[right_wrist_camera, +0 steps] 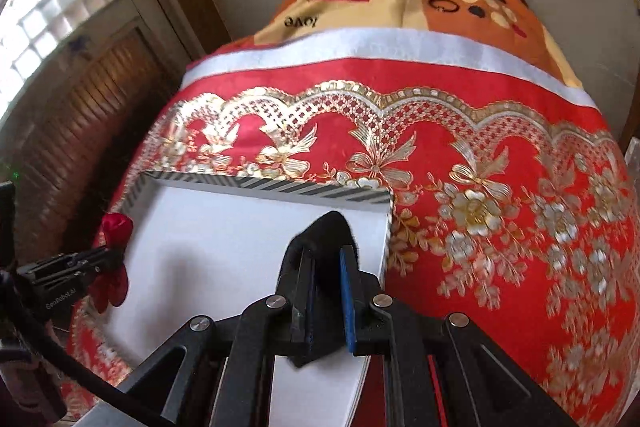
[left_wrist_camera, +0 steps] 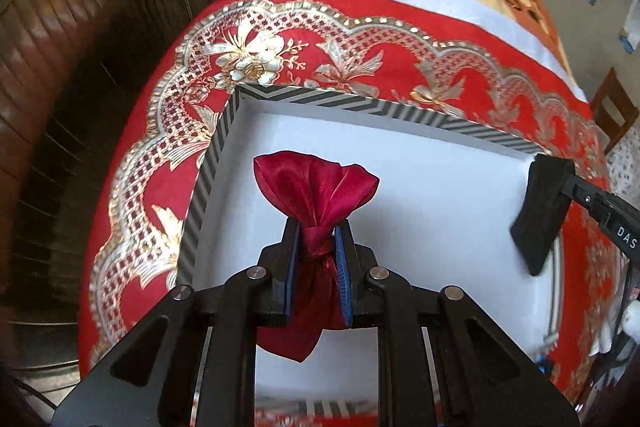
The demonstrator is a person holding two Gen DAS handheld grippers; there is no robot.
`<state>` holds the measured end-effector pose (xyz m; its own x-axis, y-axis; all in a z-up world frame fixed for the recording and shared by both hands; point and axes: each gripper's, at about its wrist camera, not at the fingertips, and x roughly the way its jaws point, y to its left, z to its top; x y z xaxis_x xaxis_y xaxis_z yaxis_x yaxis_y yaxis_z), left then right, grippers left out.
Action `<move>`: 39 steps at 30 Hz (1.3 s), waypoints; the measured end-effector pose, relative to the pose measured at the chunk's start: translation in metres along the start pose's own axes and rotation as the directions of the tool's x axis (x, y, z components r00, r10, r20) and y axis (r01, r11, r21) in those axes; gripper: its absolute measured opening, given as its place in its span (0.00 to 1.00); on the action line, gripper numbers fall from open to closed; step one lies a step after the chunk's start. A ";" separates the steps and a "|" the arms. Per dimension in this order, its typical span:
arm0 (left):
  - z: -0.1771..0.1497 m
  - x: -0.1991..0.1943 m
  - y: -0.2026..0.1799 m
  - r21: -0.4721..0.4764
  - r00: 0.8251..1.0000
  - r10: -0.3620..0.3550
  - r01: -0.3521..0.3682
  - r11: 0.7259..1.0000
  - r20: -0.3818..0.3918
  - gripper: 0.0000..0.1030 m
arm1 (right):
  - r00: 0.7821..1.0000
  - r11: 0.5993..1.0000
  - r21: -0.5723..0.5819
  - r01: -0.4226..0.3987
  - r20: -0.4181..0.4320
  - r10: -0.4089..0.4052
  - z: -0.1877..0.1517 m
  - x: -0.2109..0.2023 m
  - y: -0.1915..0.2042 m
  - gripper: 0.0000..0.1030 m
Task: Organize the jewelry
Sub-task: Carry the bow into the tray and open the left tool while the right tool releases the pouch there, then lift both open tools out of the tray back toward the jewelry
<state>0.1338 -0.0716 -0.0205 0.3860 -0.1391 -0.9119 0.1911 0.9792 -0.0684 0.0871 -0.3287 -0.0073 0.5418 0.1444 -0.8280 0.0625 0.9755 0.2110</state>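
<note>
Reading "love" on the blanket (right_wrist_camera: 300, 21), "GenRobot.AI" on the left claw (right_wrist_camera: 102, 259).

Box (left_wrist_camera: 216, 143) on tablecloth (left_wrist_camera: 360, 39)

A: How much of the red pouch (left_wrist_camera: 316, 187) is hidden?

B: In the left wrist view its neck sits behind the left gripper (left_wrist_camera: 317, 259) pads, so any tie is hidden. What it holds can't be told.

A: And the black pouch (right_wrist_camera: 324, 231)?

B: The right gripper (right_wrist_camera: 325, 291) covers its middle in the right wrist view; only a fuzzy top and a lower corner show.

A: The white box (left_wrist_camera: 400, 163)?

B: Its near edge is blurred and cut off by the frame bottom, behind the gripper arms.
</note>
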 end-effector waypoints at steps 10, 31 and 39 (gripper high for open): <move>0.021 0.024 0.011 -0.046 0.997 -0.077 0.078 0.996 0.013 0.43 | 0.991 0.996 0.017 -0.085 -0.100 0.087 0.025 0.064 -0.003 0.46; -0.029 -0.026 -0.001 -0.005 0.997 0.025 -0.025 1.000 0.078 0.43 | 0.997 0.997 -0.007 -0.083 0.003 0.083 -0.030 -0.017 0.026 0.53; -0.067 -0.056 -0.001 -0.009 0.992 0.037 -0.036 0.999 0.121 0.43 | 0.998 0.999 -0.019 -0.041 0.040 0.041 -0.062 -0.057 0.039 0.53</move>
<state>0.0513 -0.0553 0.0036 0.4992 -0.1200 -0.8581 0.1688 0.9849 -0.0396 0.0065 -0.2881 0.0156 0.5771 0.1778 -0.7971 0.0248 0.9718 0.2347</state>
